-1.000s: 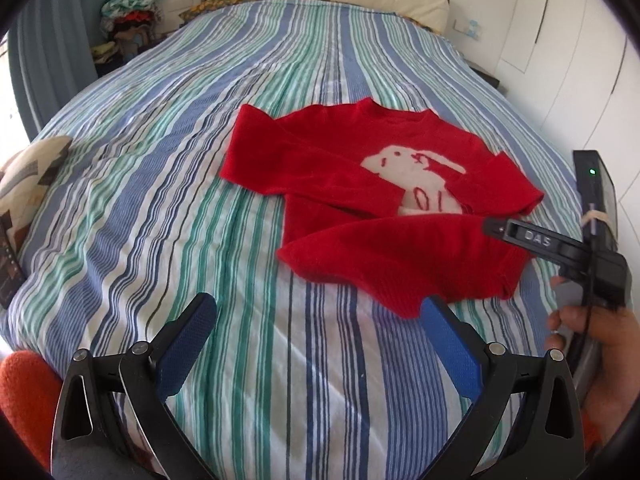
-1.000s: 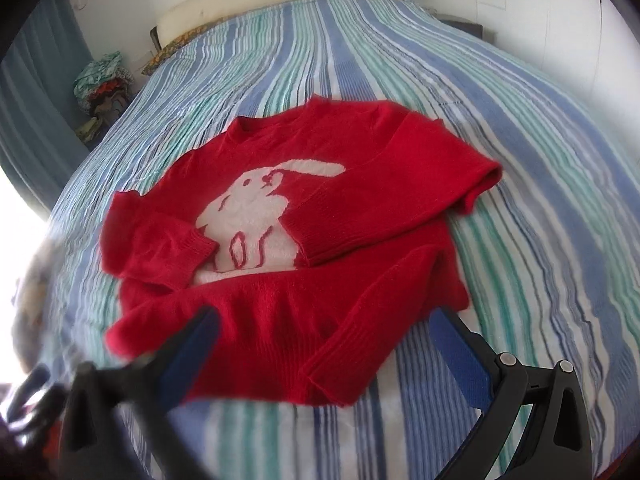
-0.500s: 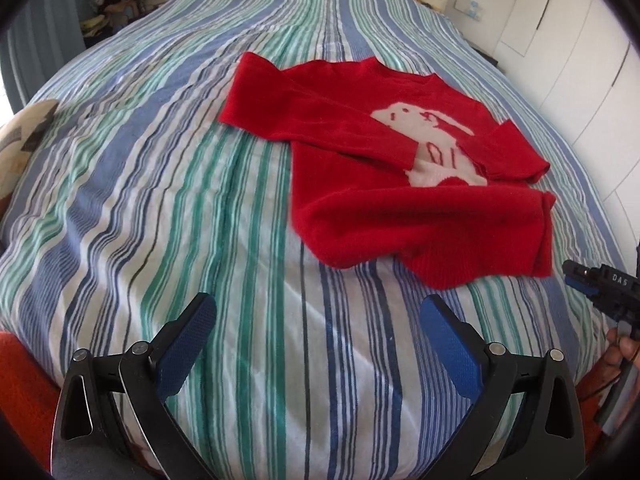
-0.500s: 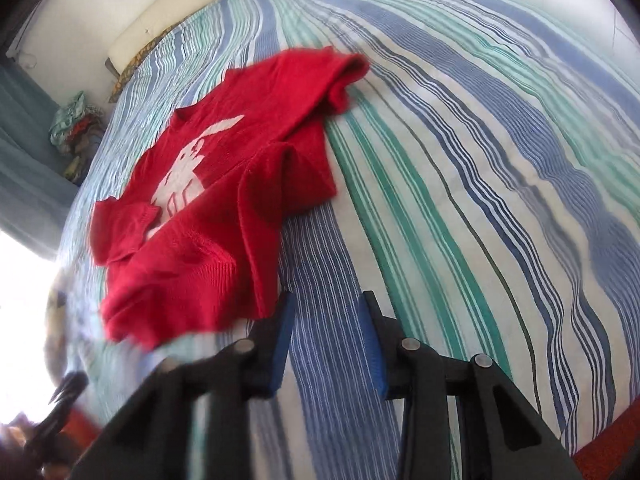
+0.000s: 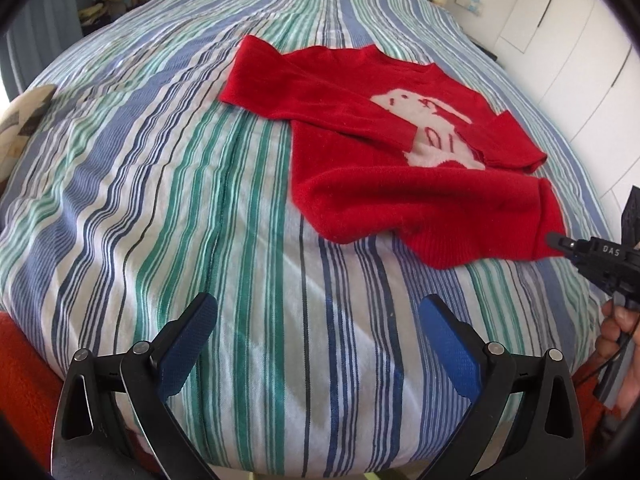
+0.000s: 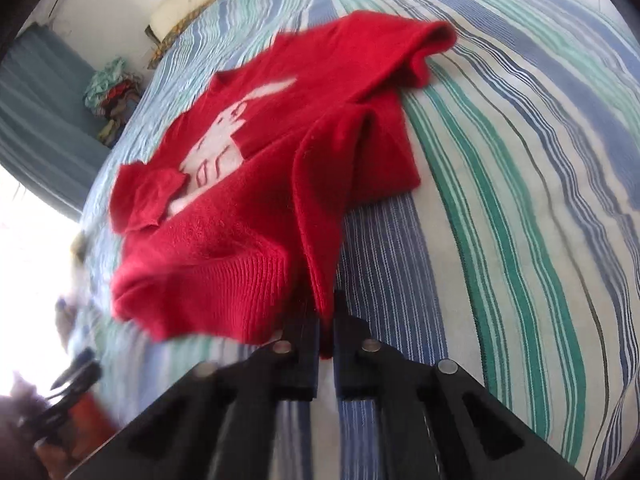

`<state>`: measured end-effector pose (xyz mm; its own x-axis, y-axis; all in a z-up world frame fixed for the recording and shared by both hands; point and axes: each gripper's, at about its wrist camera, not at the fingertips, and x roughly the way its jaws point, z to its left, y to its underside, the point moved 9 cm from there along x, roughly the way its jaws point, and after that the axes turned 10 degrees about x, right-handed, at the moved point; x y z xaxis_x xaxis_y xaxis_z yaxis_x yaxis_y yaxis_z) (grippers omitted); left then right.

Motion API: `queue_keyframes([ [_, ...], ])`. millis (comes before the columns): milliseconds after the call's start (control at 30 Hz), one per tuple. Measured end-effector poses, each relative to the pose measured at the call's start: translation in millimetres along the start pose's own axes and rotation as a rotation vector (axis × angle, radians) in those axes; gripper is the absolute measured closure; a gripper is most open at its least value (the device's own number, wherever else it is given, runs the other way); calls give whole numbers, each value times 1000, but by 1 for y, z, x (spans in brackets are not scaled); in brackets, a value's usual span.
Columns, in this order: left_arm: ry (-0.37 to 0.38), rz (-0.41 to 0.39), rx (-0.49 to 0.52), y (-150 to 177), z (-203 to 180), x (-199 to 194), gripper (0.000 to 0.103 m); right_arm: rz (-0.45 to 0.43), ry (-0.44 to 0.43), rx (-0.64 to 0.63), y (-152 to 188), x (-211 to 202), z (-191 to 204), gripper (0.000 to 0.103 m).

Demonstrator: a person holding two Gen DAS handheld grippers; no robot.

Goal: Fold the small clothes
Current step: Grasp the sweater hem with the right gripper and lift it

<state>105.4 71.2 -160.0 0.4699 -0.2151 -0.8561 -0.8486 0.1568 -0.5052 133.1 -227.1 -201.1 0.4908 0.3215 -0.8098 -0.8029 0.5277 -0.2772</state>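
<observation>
Sweater (image 5: 400,184): fuzzy red knit, ribbed hem, matt. Bedspread (image 5: 180,200): smooth striped woven cloth. Left gripper (image 5: 316,320): matt black plastic, textured blue pads, shiny metal rivets.

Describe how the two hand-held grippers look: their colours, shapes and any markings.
The left hand-held gripper has black frames with triangular cutouts, silver pivot screws and two curved fingers with blue textured pads. The right hand-held gripper has the same black build; from the left view its body shows white letters "DAS". No sleeve is visible.
</observation>
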Motion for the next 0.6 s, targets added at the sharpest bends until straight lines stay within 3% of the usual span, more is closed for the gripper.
queue_keyframes([
  [100,92,12,-69,4,-7,4,2,-54,-185,68,-14,-50,22,98],
  [200,177,46,-77,1,-27,18,2,-85,-365,144,-28,-92,44,98],
  [333,268,0,-170,-20,-23,36,1,-71,-548,265,-41,-116,59,98],
  [433,323,-5,-233,-31,-13,60,1,-61,-620,328,-46,-118,65,98],
  [533,342,-70,-266,-50,-10,68,2,-60,-602,338,-46,-115,64,98],
  [600,420,-100,-283,-64,-15,67,3,-52,-585,350,-43,-110,59,98],
])
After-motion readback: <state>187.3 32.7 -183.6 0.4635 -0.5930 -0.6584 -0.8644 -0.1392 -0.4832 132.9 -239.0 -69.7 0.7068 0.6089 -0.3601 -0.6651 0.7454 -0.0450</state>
